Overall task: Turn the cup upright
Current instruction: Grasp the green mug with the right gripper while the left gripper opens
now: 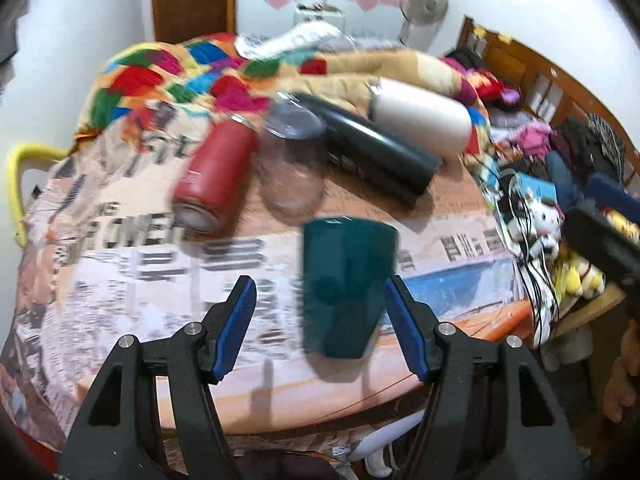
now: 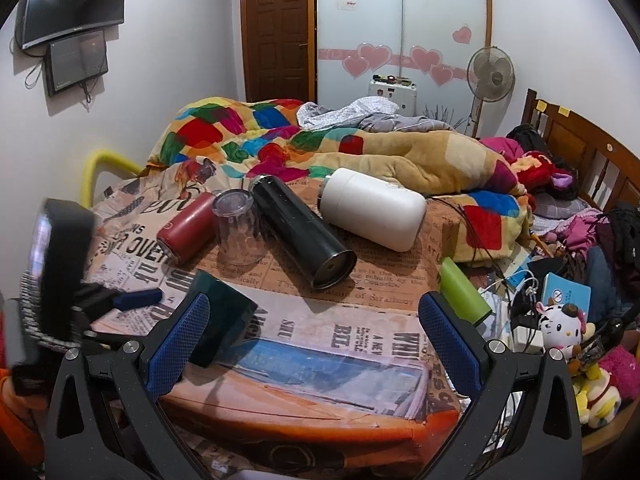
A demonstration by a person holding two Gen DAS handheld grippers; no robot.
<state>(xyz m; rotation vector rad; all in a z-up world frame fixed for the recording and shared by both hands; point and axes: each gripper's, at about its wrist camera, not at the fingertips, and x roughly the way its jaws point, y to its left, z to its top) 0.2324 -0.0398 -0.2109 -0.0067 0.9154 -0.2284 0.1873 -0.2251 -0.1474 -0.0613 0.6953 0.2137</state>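
Note:
A dark teal cup [image 1: 346, 284] stands on the newsprint-covered box [image 1: 460, 292], wider end up; I cannot see its opening. My left gripper [image 1: 320, 320] is open, its blue pads [image 1: 236, 328] on either side of the cup's lower part, not touching. The view is blurred. In the right wrist view the teal cup [image 2: 224, 316] sits at the left, partly behind my right gripper's left pad [image 2: 180, 344]. My right gripper [image 2: 316, 348] is open and empty over the box's front. The left gripper [image 2: 136, 298] shows at the far left.
Behind the cup lie a red bottle [image 2: 186, 228], a clear upside-down glass [image 2: 238, 228], a black flask [image 2: 304, 232] and a white flask [image 2: 374, 214]. A green bottle [image 2: 464, 290] lies at the box's right edge. Quilt [image 2: 280, 136] behind, toys and cables [image 2: 560, 328] right.

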